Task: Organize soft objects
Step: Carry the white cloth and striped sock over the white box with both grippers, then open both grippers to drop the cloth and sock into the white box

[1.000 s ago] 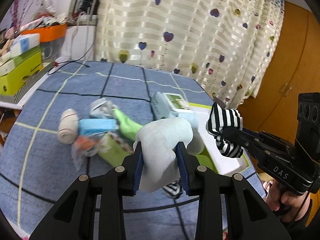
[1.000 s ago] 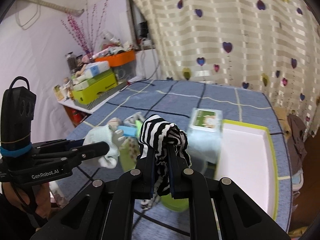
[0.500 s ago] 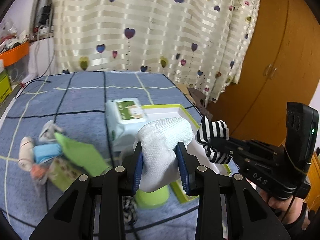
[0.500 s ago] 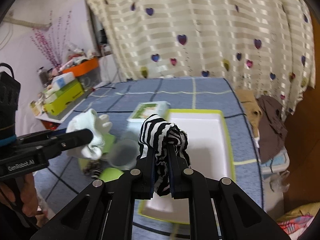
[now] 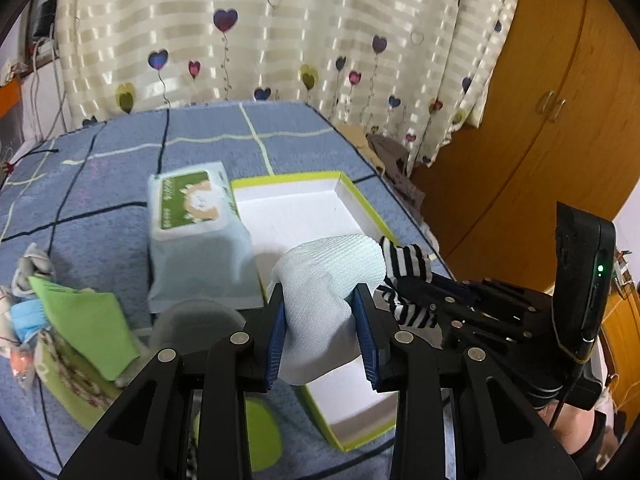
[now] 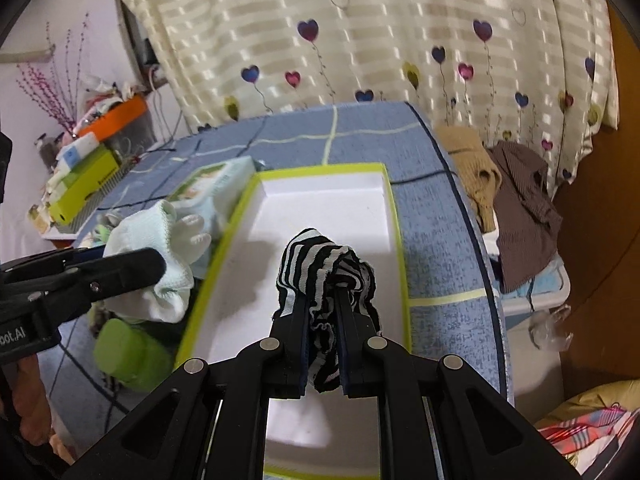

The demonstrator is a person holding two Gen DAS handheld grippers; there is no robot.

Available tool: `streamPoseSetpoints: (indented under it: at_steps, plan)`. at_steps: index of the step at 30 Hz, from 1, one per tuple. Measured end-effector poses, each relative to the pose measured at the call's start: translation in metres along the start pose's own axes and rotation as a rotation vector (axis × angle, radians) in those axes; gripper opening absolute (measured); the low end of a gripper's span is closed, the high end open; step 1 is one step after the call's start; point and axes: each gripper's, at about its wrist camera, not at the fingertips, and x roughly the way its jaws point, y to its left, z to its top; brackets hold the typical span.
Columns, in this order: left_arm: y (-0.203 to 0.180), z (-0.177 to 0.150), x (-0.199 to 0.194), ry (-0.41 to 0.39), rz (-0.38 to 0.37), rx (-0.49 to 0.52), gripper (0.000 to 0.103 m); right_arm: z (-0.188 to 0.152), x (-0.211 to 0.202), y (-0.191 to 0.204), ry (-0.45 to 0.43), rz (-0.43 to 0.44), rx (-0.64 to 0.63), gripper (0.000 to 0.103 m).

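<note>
Left of the left hand-held gripper (image 5: 322, 330): unsorted soft pile (image 5: 76, 320) on the desk (image 5: 120, 152), wipes pack (image 5: 192, 236) just ahead. Pinched there, a white sock (image 5: 326, 280), held over the tray (image 5: 344, 184) edge (likely for dropping in). Rightward, right hand-held gripper (image 6: 322, 316) clamped on striped sock (image 6: 320, 258), above the tray's bare white floor.

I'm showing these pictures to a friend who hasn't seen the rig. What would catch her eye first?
Probably the black-and-white striped sock clamped in the right gripper above the white tray. Then the white sock pinched in the left gripper at the tray's left edge.
</note>
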Motion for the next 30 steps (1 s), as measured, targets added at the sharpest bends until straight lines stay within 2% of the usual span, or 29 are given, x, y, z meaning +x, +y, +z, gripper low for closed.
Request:
streamPoseSetpoints:
  at_steps: [7, 10, 11, 12, 20, 24, 30]
  plan:
    - [-0.005, 0.005, 0.034, 0.065, 0.022, -0.008, 0.034, 0.001, 0.017, -0.01, 0.03, -0.004, 0.006, 0.014]
    - [-0.004, 0.007, 0.042, 0.085, 0.021, -0.023, 0.034, 0.002, 0.018, -0.014, 0.032, -0.001, 0.018, 0.031]
    - [-0.004, 0.008, 0.045, 0.092, 0.015, -0.024, 0.035, 0.003, 0.018, -0.014, 0.031, -0.002, 0.018, 0.04]
    - [-0.004, 0.008, 0.047, 0.096, 0.013, -0.026, 0.036, 0.003, 0.017, -0.013, 0.027, -0.004, 0.013, 0.044]
    - [-0.004, 0.009, 0.046, 0.086, -0.014, -0.034, 0.041, 0.005, 0.0, -0.005, -0.002, -0.018, -0.014, 0.044]
    - [-0.005, 0.01, 0.038, 0.059, -0.021, -0.026, 0.046, 0.003, -0.01, -0.005, -0.017, -0.042, -0.006, 0.049]
    - [-0.006, 0.009, 0.024, 0.042, -0.047, -0.029, 0.047, -0.001, -0.023, -0.002, -0.035, -0.063, 0.0, 0.05]
